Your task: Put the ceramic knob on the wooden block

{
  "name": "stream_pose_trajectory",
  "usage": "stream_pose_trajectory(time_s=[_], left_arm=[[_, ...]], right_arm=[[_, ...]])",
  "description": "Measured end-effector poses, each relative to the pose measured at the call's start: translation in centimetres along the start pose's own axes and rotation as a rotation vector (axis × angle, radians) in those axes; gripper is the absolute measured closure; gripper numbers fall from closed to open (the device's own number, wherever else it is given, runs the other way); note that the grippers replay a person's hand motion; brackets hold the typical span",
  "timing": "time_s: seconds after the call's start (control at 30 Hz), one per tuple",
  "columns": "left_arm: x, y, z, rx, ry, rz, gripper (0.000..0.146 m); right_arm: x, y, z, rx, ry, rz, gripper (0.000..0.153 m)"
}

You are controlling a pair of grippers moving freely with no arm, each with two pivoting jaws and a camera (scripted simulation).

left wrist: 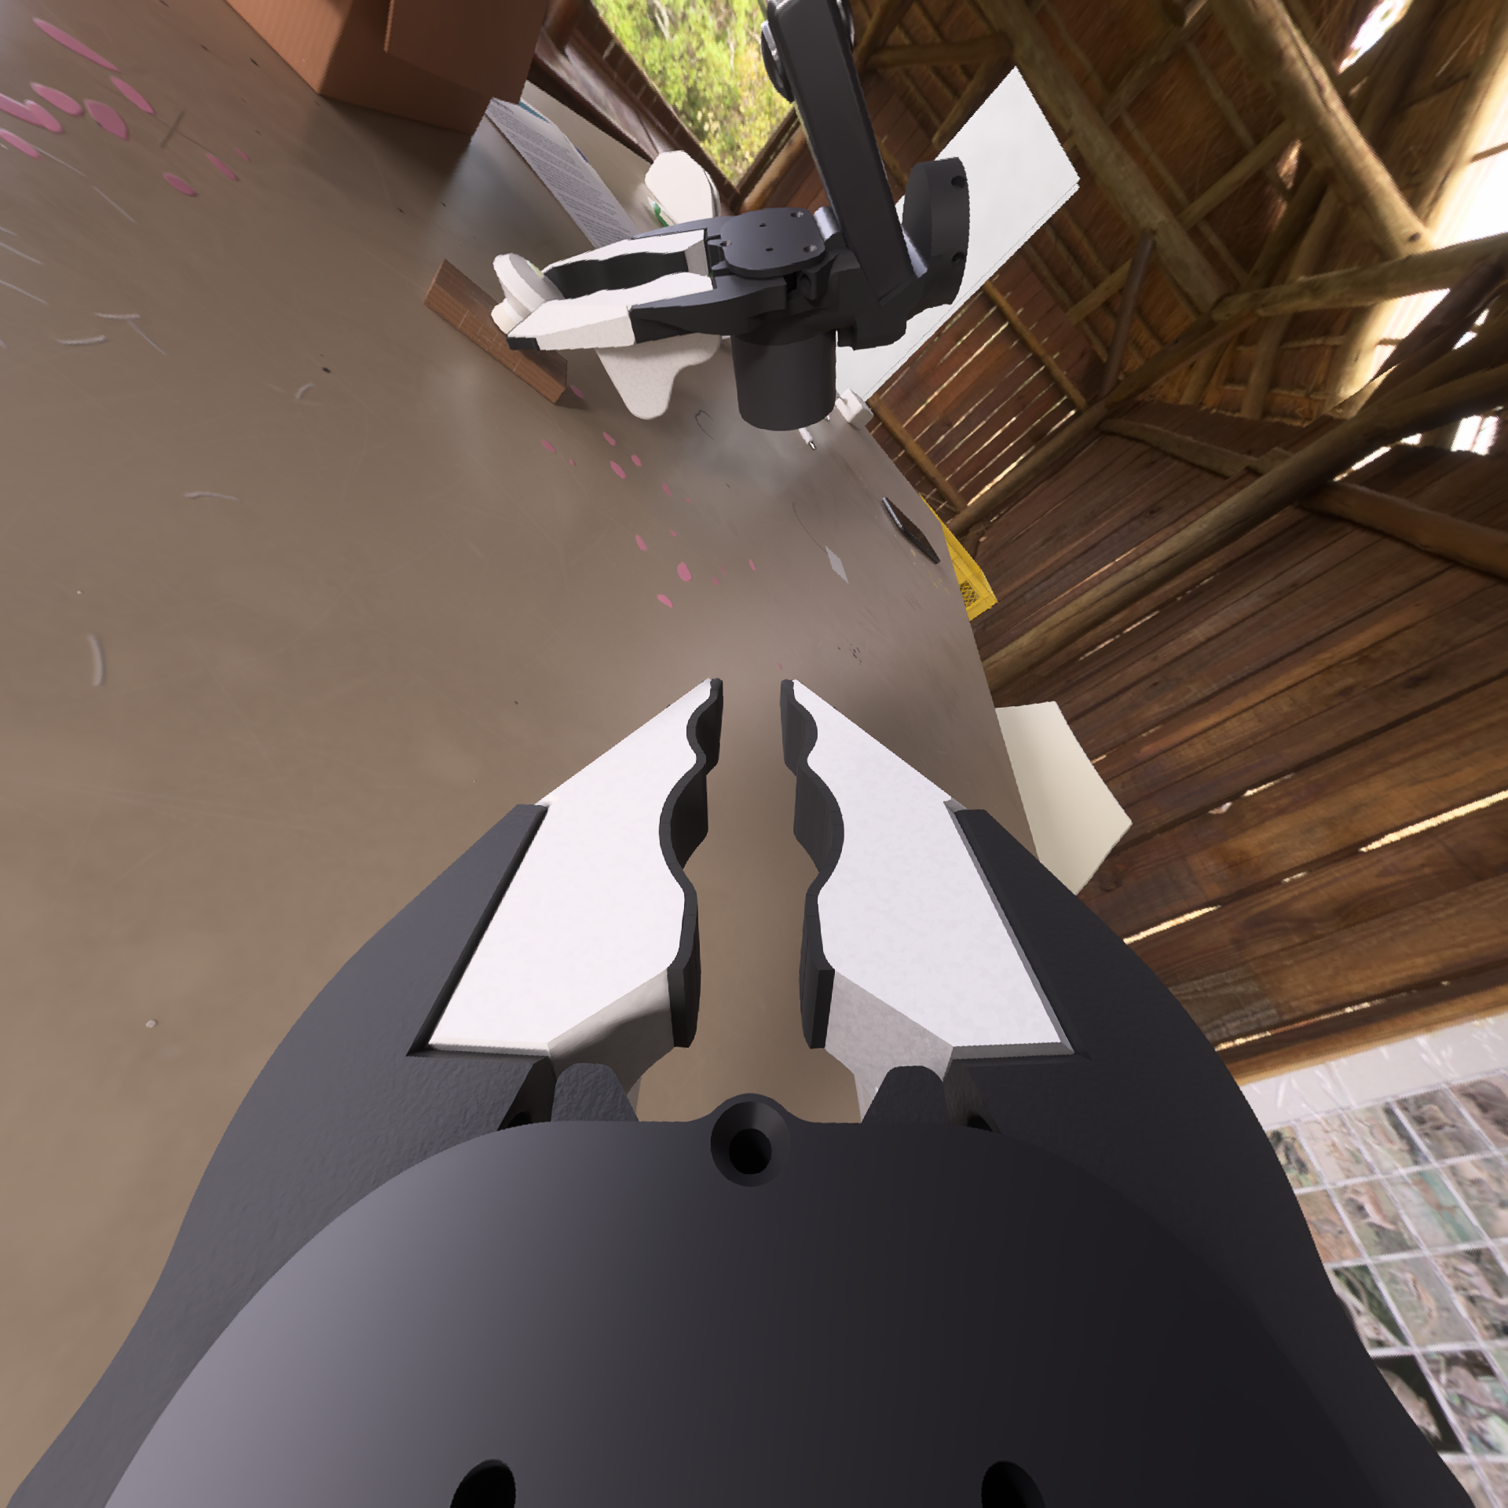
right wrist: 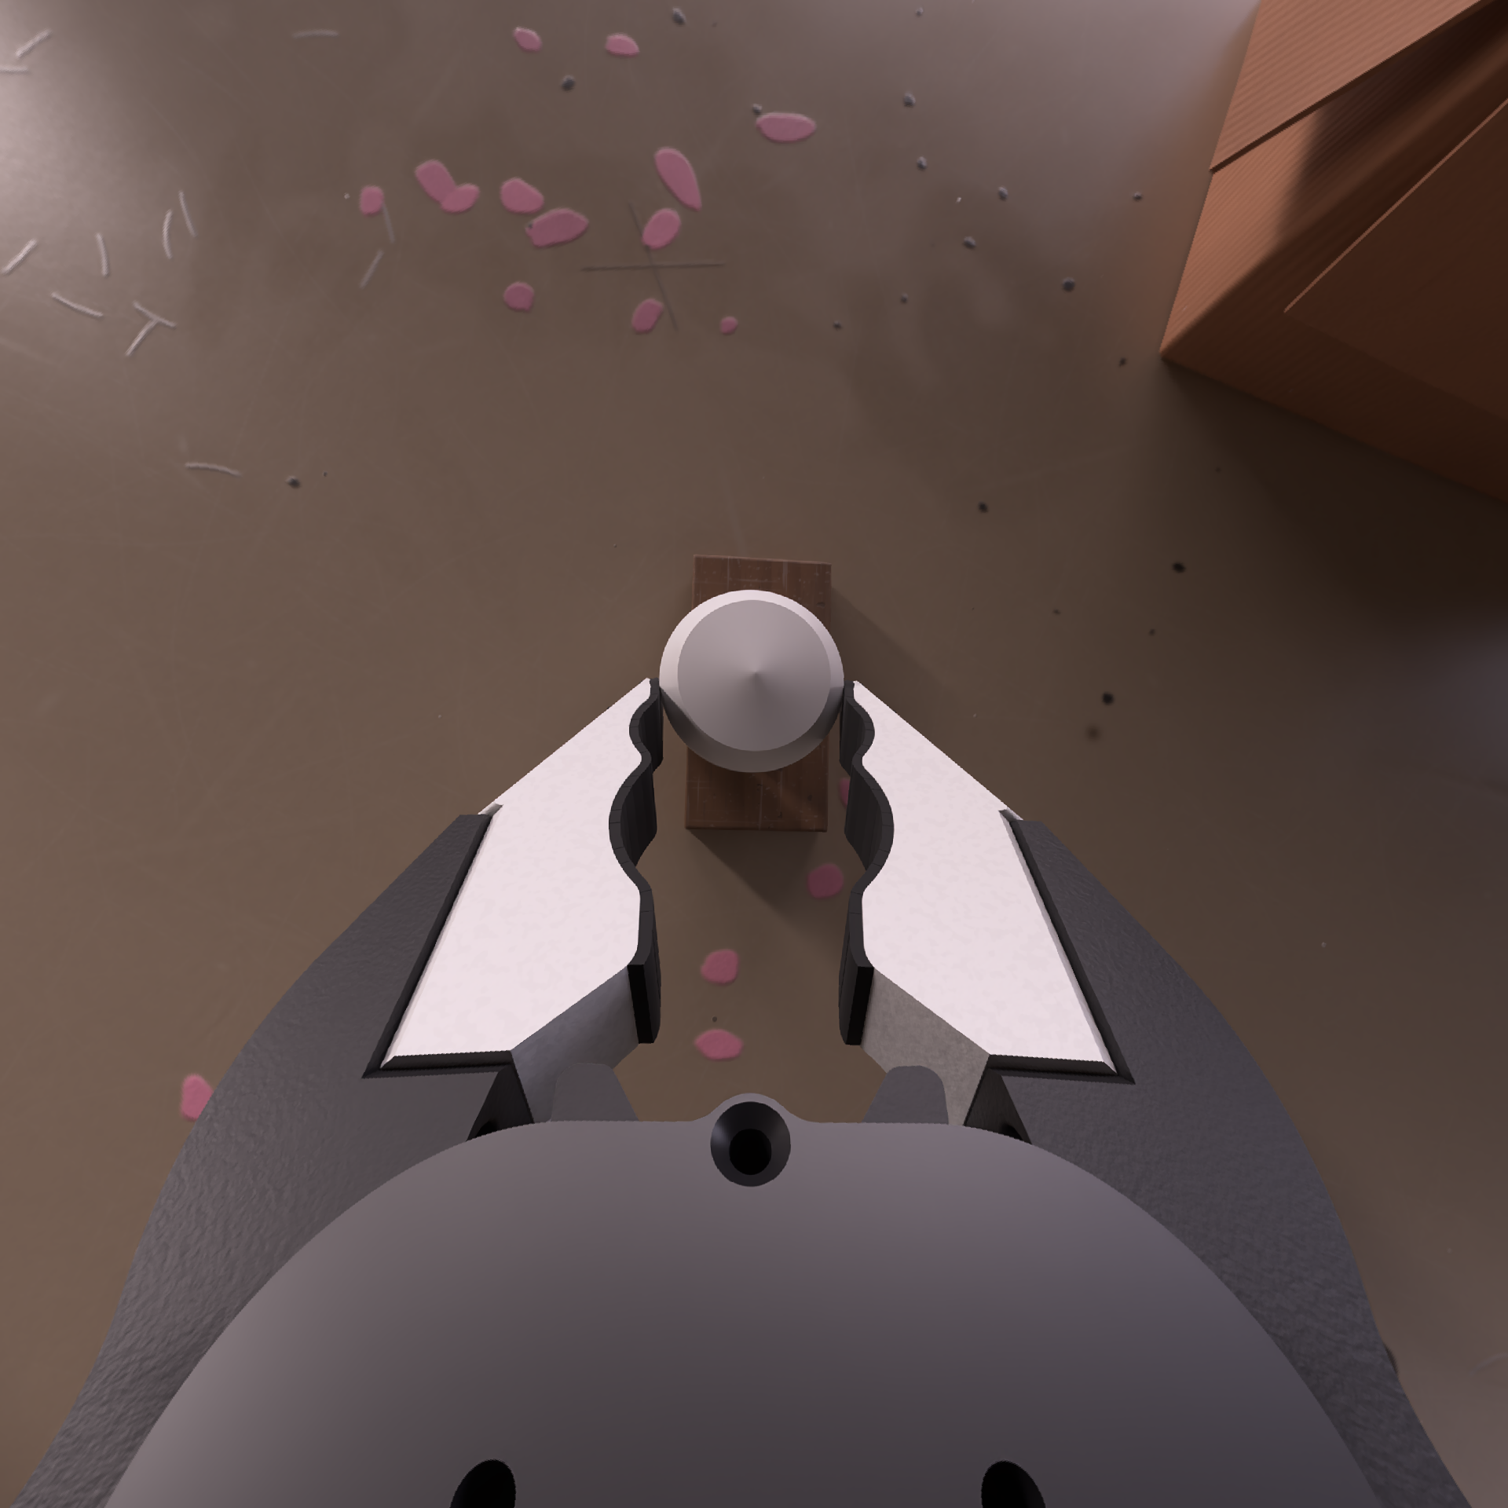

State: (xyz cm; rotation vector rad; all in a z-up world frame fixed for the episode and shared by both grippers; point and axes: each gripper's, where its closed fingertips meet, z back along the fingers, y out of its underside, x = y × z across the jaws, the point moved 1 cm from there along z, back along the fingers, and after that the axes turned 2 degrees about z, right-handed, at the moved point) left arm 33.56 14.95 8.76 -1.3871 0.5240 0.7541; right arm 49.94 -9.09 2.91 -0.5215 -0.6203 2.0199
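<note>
A white ceramic knob [right wrist: 751, 681] sits between the fingertips of my right gripper [right wrist: 751, 694], which is shut on it from both sides. The knob is directly over the brown wooden block [right wrist: 755, 804], which lies flat on the table. I cannot tell whether the knob touches the block. In the left wrist view the right gripper [left wrist: 522, 306] holds the knob [left wrist: 512, 281] at the block [left wrist: 465, 306], far ahead. My left gripper [left wrist: 751, 694] is empty, its jaws nearly together with a narrow gap, low over the bare brown table [left wrist: 326, 653].
A cardboard box [right wrist: 1346, 269] stands at the upper right of the right wrist view, and it also shows in the left wrist view [left wrist: 392, 49]. Pink flecks [right wrist: 555, 224] dot the table. White paper sheets [left wrist: 1061, 783] and a yellow item [left wrist: 971, 579] lie at the table's right edge.
</note>
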Motion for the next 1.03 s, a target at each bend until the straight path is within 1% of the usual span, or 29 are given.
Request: stream_pose_trajectory(time_s=[0.13,0.3,0.43,0.5,0.53,0.57,0.6,0.67,0.7,0.73,0.8,0.83,0.9,0.97,1.03], left_arm=[[0.0,0.0,0.0,-0.001,0.000,0.002,0.132],[0.0,0.0,0.0,0.000,0.000,-0.001,0.132],[0.2,-0.1,0.0,-0.005,-0.012,-0.002,0.132],[0.4,-0.5,0.3,-0.020,-0.032,-0.009,0.132],[0.6,-0.9,0.7,-0.042,-0.042,-0.021,0.131],[0.9,-1.4,1.3,-0.066,-0.064,-0.047,0.130],[1.5,-2.0,2.3,-0.083,-0.105,-0.085,0.127],[2.8,-3.7,5.4,-0.125,-0.211,-0.190,0.124],[3.7,-4.6,7.4,-0.142,-0.278,-0.252,0.124],[5.1,-5.4,9.7,-0.131,-0.383,-0.315,0.123],[8.7,-6.7,14.3,-0.047,-0.647,-0.413,0.120],[10.5,-7.2,16.4,0.009,-0.760,-0.443,0.116],[13.8,-7.5,19.0,0.136,-0.915,-0.454,0.106],[16.2,-7.3,19.8,0.233,-0.943,-0.424,0.090],[17.7,-7.5,19.8,0.265,-0.950,-0.393,0.085]], right_arm=[[-0.4,-0.6,0.3,-0.030,0.022,0.006,0.109],[-0.4,-0.2,-0.4,-0.008,-0.020,-0.028,0.109],[-0.4,-0.2,-0.2,-0.022,-0.006,-0.027,0.109],[-0.4,-0.4,0.4,-0.021,0.007,-0.025,0.080],[-0.2,-0.6,1.0,-0.025,0.007,-0.031,0.071],[0.4,-0.9,1.9,-0.038,0.001,-0.038,0.067],[1.3,-1.4,2.9,-0.067,-0.013,-0.048,0.066],[4.4,-2.6,5.2,-0.170,-0.079,-0.066,0.067],[6.2,-3.0,6.3,-0.225,-0.116,-0.073,0.068],[8.2,-3.3,7.3,-0.284,-0.153,-0.088,0.071],[12.1,-3.4,8.7,-0.385,-0.237,-0.129,0.078],[14.2,-3.3,9.0,-0.422,-0.286,-0.147,0.081],[17.7,-2.8,8.9,-0.462,-0.372,-0.166,0.083],[20.4,-2.2,8.4,-0.467,-0.423,-0.140,0.083],[21.7,-1.7,7.9,-0.443,-0.428,-0.100,0.083]])
